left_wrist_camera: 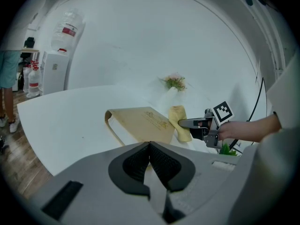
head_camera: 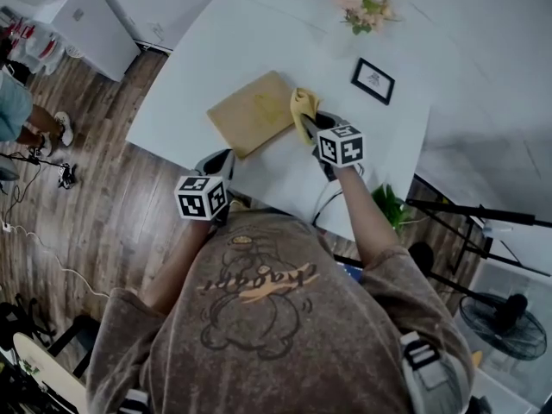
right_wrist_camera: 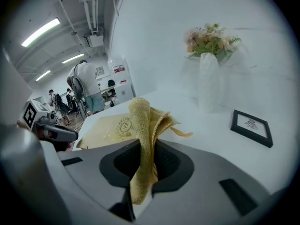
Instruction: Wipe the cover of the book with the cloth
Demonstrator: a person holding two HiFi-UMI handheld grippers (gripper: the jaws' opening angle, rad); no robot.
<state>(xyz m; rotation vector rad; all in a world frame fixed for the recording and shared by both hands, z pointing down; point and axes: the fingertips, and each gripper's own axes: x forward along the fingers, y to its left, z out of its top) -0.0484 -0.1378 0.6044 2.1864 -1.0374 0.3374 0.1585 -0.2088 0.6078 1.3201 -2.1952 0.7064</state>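
Jaws of the right gripper (right_wrist_camera: 145,172) pinch a folded yellow cloth (right_wrist_camera: 143,121) at the right edge of the tan book (head_camera: 253,110), which lies flat on the white table (head_camera: 190,67). The left gripper (left_wrist_camera: 150,153) is closed on nothing. Wiping looks about to begin: the cloth needs lowering onto the cover, then sweeping across. Whether cloth touches cover cannot be told, and the cover's print is unreadable.

Tan book (head_camera: 255,112) closed, lying flat; yellow cloth (head_camera: 303,107) bunched at its edge.
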